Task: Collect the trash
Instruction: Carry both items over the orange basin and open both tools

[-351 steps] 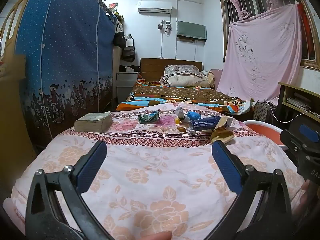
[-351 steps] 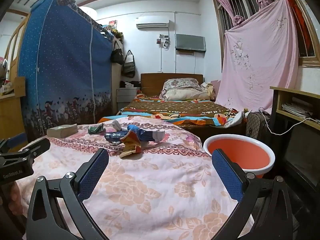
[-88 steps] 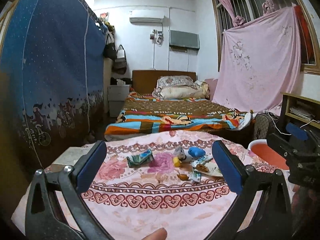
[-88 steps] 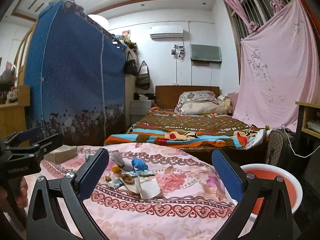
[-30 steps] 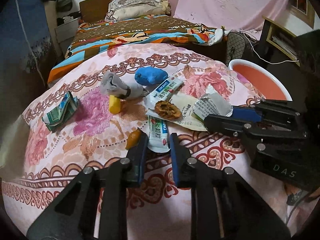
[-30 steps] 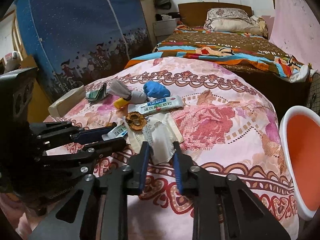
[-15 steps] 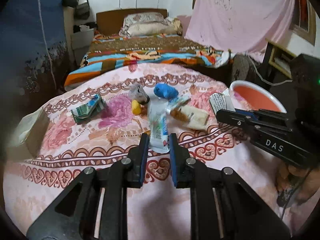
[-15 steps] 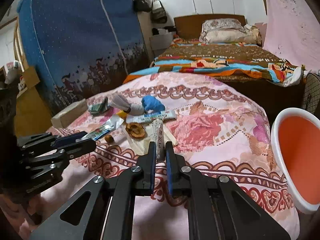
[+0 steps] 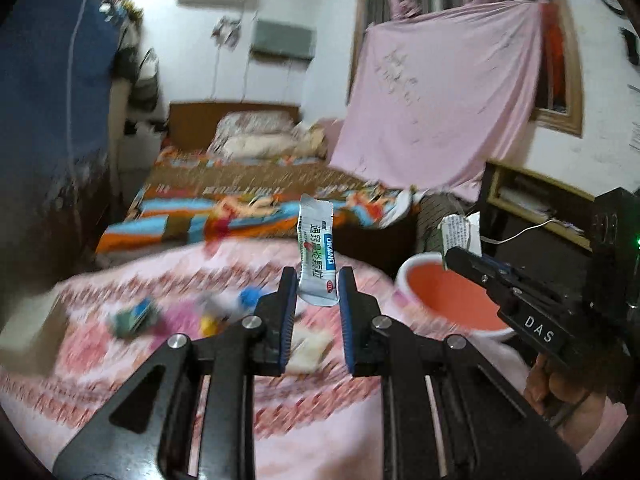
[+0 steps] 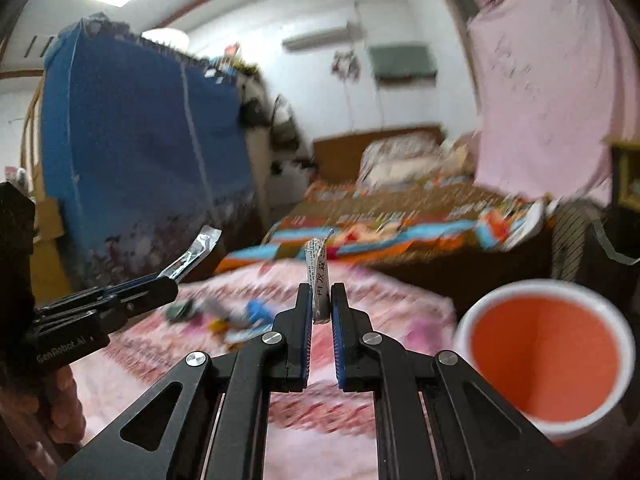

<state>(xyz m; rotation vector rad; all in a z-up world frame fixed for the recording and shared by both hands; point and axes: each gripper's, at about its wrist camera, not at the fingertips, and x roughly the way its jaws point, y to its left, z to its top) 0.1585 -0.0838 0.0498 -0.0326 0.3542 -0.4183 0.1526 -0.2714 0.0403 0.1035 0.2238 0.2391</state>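
Basin [image 10: 544, 364], orange inside, white rim, lower right of the right view; nothing visible in it. Left gripper [image 9: 318, 284], bottom center of the left view, nearly closed, pinching a sachet [image 9: 316, 256] that stands upright above the bed cover [image 9: 120, 360]. Right gripper [image 10: 321, 300] clamped on a folded paper [image 10: 318, 276], edge-on, center frame. Remaining trash on cover is blurred.

Both lifted off the bedspread since 0.5 s ago: left gripper [image 9: 317, 282] raises white-green foil sachet [image 9: 316, 256], right gripper [image 10: 321, 300] folded printed paper [image 10: 319, 280].
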